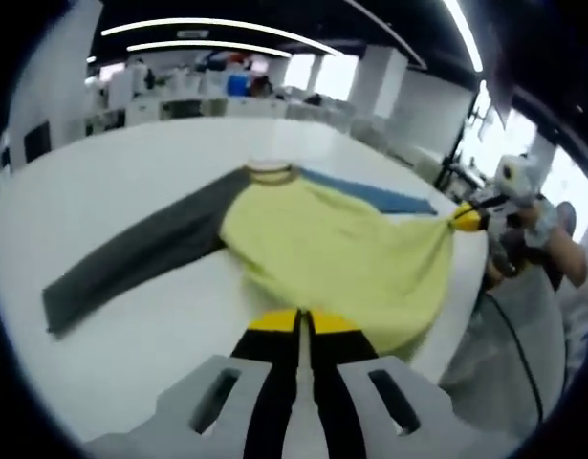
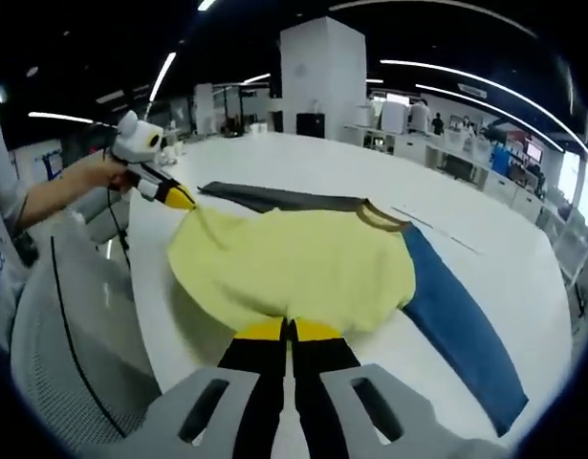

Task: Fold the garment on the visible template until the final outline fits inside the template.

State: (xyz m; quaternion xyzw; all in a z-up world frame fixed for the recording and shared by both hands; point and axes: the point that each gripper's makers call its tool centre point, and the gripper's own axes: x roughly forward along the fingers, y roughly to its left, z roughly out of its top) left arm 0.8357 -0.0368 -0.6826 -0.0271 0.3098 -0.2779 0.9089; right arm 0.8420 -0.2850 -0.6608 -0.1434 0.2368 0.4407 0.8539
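Across the middle of both frames runs the white worktop [image 1: 131,182], and on it lies the garment [image 1: 341,249], a long-sleeved shirt with a yellow-green body, spread flat with its collar [image 1: 272,173] toward the upper centre of the left gripper view. No template outline can be made out on the worktop in either view. The grey sleeve [image 1: 131,258] extends to the left of that frame and the blue sleeve [image 1: 370,194] to the upper right, so the long axis of the garment runs sleeve to sleeve, crosswise to the hem. The hem is held at two points. The left tool [image 1: 300,320], at bottom centre of its own view, has its yellow-tipped jaws closed together on the hem edge directly ahead of it. The right tool [image 2: 291,330] is likewise closed on the hem at bottom centre of its view. Judged from this, the coming fold would carry the hem away from both tools toward the collar, and neither hand is clearly nearer. The left gripper view shows the full grey sleeve; the right gripper view shows the blue sleeve [image 2: 456,320] running to the lower right, and the left tool pinching a raised corner at upper left.
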